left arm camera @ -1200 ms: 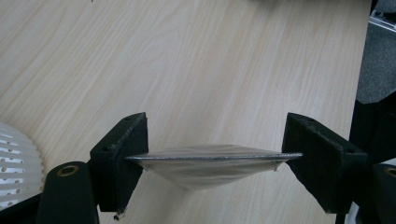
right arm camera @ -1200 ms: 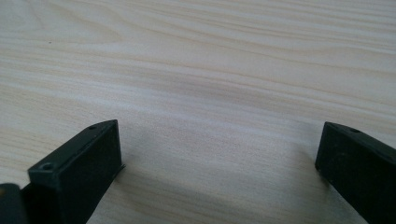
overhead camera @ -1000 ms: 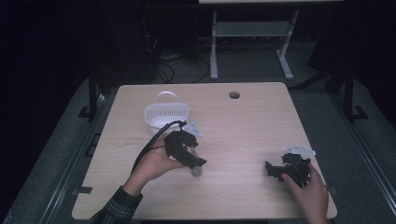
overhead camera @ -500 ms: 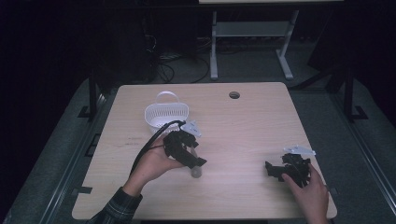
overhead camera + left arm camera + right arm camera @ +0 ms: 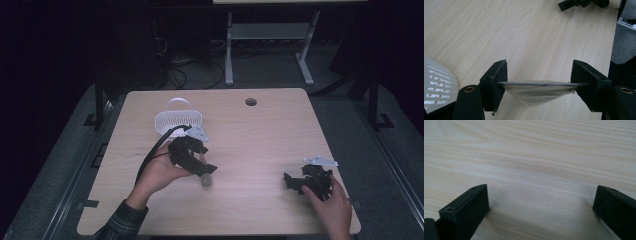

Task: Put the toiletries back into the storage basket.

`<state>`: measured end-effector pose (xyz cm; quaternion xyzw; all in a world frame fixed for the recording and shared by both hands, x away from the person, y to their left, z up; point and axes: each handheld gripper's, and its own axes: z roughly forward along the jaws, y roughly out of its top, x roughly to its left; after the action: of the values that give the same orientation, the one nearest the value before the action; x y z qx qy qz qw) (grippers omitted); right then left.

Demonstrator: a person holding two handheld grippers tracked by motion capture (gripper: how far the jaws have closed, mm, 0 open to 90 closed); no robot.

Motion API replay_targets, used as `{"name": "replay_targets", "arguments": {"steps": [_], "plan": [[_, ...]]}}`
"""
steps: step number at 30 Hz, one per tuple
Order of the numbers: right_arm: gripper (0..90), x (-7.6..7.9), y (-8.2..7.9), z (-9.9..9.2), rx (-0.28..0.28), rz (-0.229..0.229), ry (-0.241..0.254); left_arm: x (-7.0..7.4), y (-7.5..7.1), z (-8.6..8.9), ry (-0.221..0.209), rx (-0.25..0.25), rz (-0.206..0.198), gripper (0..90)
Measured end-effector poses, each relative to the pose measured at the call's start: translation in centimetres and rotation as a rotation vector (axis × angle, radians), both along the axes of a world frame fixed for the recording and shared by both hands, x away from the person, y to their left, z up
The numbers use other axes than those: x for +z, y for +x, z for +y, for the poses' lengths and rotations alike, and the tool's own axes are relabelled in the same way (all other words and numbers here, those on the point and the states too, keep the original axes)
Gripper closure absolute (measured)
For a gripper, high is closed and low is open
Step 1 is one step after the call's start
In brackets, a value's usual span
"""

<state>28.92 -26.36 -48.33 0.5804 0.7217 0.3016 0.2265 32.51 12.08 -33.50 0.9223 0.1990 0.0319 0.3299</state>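
Left gripper [image 5: 537, 86] clamps a shallow metal dish [image 5: 539, 88] by its rim, above the table [image 5: 260, 135] beside the white basket [image 5: 178, 120]. Right gripper [image 5: 300, 181] rests idle, jaws apart. Transport step judged underway; next requires level carriage to the basket.

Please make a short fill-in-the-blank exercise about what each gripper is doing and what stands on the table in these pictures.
1. The left gripper is shut on a shallow ____ metal dish.
2. The right gripper is ____, with bare wood between its jaws.
3. The white perforated plastic basket stands on the light ____ table.
4. The basket lies nearer the ____ gripper.

Missing words: silver; open; wooden; left
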Motion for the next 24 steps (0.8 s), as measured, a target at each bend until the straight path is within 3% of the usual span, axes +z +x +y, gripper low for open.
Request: {"name": "replay_targets", "arguments": {"steps": [24], "plan": [[0.0,0.0,0.0,0.0,0.001,-0.001,0.0,0.5,0.8,3.6,-0.022,0.091,-0.009,29.4]]}}
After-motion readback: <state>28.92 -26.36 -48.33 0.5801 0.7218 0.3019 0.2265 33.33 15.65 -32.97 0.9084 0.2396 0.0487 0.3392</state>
